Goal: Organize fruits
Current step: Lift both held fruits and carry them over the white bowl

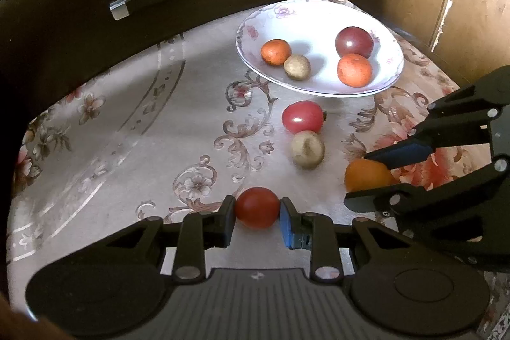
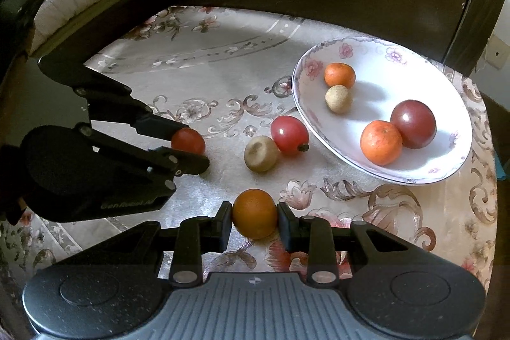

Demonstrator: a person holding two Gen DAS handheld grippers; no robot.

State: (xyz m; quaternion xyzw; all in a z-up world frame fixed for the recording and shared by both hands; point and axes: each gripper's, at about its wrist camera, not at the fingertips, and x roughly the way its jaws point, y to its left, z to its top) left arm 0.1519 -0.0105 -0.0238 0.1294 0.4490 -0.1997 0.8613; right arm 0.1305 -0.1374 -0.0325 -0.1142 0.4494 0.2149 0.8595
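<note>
Your left gripper [image 1: 257, 208] pinches a glossy red tomato [image 1: 257, 207], right gripper [image 2: 254, 215] an orange [image 2: 254, 213]; four fruits sit in the plate [image 2: 424, 66] at 1 o'clock.

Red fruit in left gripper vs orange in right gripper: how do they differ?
The red fruit is deep red; the orange is orange-yellow. The red fruit sits between the left gripper fingers, the orange between the right gripper fingers. The orange looks somewhat bigger. Both are round, off the plate, over the floral cloth.
</note>
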